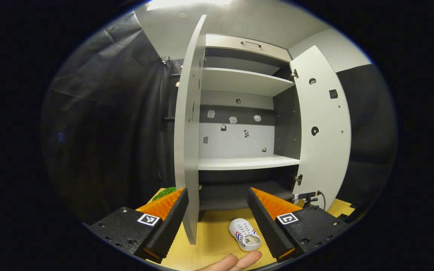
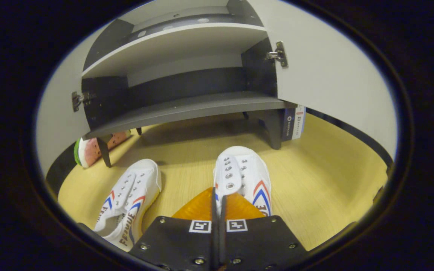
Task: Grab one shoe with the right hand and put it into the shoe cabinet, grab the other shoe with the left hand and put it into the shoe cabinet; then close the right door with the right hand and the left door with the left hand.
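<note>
White shoes, pale grey cabinet, yellow wood-grain floor.

Both shoes [image 2: 245,177] [image 2: 128,199] are white with red and blue chevron stripes on their sides and silver eyelets. The cabinet [image 1: 239,162] has light grey doors and shelves, with dark charcoal inner walls and bottom shelf. A watermelon-patterned thing [image 2: 89,148], red with black seeds and a green rind, lies at the floor's [image 2: 315,180] left edge. A blue and white box [image 2: 293,122] stands beside the cabinet's leg.

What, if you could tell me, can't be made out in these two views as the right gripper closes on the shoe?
- Right gripper view: the right shoe's heel, covered by the right gripper; how firmly its jaws pinch the shoe.
- Right gripper view: the left shoe's heel, cut off by the edge.
- Left gripper view: a shoe, partly behind a finger of the left gripper.
</note>
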{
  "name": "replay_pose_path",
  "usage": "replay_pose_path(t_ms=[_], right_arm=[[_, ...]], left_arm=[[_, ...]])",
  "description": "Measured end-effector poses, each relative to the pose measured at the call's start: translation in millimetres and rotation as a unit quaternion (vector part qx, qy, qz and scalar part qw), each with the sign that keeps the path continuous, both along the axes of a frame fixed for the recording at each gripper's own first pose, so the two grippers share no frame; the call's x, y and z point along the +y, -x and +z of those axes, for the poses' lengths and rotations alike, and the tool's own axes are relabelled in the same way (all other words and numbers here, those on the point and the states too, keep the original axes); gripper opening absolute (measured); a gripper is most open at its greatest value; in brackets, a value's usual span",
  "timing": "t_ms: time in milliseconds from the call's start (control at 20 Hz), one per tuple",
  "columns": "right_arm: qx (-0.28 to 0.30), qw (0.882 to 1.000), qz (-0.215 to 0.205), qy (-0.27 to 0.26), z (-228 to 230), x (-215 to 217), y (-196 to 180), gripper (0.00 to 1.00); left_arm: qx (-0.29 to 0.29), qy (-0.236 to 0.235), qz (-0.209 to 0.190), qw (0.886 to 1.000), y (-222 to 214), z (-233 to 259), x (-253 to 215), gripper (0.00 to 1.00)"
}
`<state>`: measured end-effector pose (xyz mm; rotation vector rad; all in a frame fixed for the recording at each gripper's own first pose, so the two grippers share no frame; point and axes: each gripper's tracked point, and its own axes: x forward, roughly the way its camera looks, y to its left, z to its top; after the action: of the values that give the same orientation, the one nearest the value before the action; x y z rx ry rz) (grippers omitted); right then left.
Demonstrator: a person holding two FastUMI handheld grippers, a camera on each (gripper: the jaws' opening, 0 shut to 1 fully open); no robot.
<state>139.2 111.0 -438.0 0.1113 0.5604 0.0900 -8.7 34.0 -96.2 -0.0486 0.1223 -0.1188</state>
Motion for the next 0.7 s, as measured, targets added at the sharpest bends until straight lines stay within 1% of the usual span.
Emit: replay_pose_path(t_ms=[50,100,200,300,350,400,450,550,700], right_arm=[[-0.009,1.000,-0.004,-0.027,4.7,0.0,0.6,0.01],[-0.018,0.999,-0.004,-0.040,10.0,-3.2,2.8,0.00],[-0.034,0.998,0.001,-0.050,29.0,-9.5,12.5,0.00],[-0.043,0.997,0.014,-0.059,41.1,-3.2,22.4,0.00],[-0.048,0.997,0.023,-0.058,47.9,0.9,27.7,0.01],[-0.054,0.997,0.030,-0.054,55.4,4.0,32.5,0.01],[-0.063,0.996,0.036,-0.047,65.8,6.7,35.9,0.01],[-0.083,0.995,0.044,-0.037,89.9,11.2,43.0,0.01],[-0.104,0.993,0.051,-0.039,126.1,20.3,50.5,0.00]], left_arm=[[-0.005,-0.001,-0.003,1.000,1.3,1.9,-1.1,0.97],[-0.008,-0.003,-0.005,1.000,2.4,2.2,-2.2,0.97],[-0.011,-0.008,-0.011,1.000,3.4,1.8,-5.1,0.97],[-0.008,-0.013,-0.013,1.000,3.2,-0.1,-6.7,0.97],[-0.010,-0.012,-0.014,1.000,2.6,0.2,-7.1,0.99],[-0.011,-0.010,-0.016,1.000,3.1,0.0,-8.7,0.97],[-0.010,-0.009,-0.018,1.000,2.9,-1.8,-9.5,0.99],[-0.007,-0.011,-0.019,1.000,2.7,-6.6,-8.5,0.97],[-0.008,-0.011,-0.004,1.000,0.8,-8.5,0.8,0.97]])
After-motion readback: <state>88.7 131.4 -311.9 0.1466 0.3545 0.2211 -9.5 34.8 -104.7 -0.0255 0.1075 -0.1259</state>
